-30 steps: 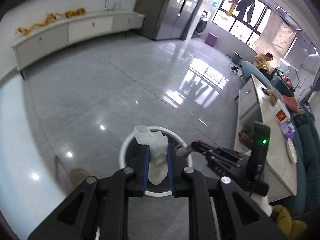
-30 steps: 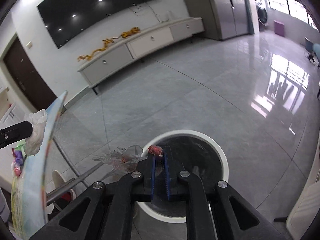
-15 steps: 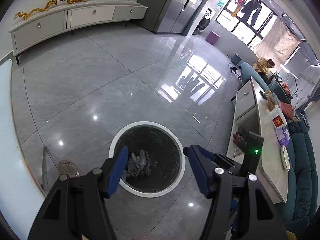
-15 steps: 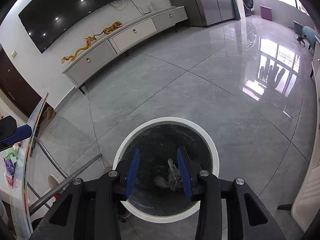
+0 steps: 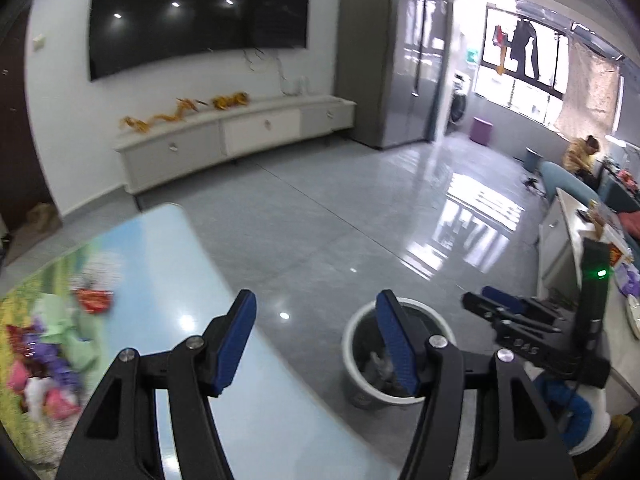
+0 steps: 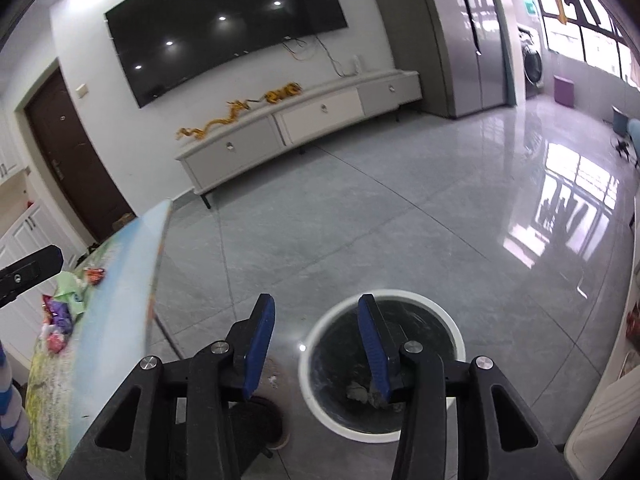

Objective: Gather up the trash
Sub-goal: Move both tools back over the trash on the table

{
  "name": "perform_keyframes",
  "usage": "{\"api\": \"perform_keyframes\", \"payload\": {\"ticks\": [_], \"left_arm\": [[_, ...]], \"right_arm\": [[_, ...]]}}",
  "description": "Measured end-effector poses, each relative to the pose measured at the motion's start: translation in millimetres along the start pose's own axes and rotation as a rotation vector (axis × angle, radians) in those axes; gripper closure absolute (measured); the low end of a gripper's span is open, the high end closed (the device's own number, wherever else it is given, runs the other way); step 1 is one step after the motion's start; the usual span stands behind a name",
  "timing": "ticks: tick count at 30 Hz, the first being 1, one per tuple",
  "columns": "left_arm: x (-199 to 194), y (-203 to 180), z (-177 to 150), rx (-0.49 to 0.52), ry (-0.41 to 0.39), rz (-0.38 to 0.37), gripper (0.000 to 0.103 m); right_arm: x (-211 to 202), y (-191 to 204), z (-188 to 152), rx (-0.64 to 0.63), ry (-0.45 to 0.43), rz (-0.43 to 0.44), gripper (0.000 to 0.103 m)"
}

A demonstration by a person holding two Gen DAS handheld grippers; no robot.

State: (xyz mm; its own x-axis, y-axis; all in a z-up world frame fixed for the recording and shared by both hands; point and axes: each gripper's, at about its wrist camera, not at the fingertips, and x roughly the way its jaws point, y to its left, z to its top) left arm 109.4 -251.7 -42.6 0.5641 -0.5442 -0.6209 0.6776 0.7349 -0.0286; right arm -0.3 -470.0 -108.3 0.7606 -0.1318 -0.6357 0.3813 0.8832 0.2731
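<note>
Jaws empty; only right view shows bin (image 6: 382, 364) floor litter (image 6: 358, 392).

Trash (image 5: 48, 356) on the table (image 5: 172, 264) beside the bin (image 5: 360, 376) was blurred, and a finger (image 5: 396, 344) hid part of the bin's contents.

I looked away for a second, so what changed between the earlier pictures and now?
Both grippers let go: the left gripper dropped its white tissue and the right gripper its small red scrap into the bin. Their jaws have just been opening and now hold nothing. Both views tilted up from the bin toward the table. The bin and the table's remaining wrappers stayed put.
</note>
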Motion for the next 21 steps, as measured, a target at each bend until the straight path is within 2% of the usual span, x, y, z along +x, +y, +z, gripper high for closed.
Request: {"api": "perform_keyframes", "payload": {"ticks": [12, 17, 21], "left_arm": [[-114.2, 90.2, -39.3, -0.097, -0.178, 0.192, 0.043], [-142.7, 122.4, -59.5, -0.168, -0.213, 0.228, 0.043], [-165.0, 148.7, -80.5, -0.222, -0.219, 0.285, 0.043]], "right_arm": [[-51.9, 126.4, 14.1, -0.192, -0.083, 0.115, 0.058], [-63.8, 173.1, 8.3, -0.278, -0.085, 0.158, 0.058], [-73.6, 207.0, 6.5, -0.336, -0.096, 0.204, 0.056]]}}
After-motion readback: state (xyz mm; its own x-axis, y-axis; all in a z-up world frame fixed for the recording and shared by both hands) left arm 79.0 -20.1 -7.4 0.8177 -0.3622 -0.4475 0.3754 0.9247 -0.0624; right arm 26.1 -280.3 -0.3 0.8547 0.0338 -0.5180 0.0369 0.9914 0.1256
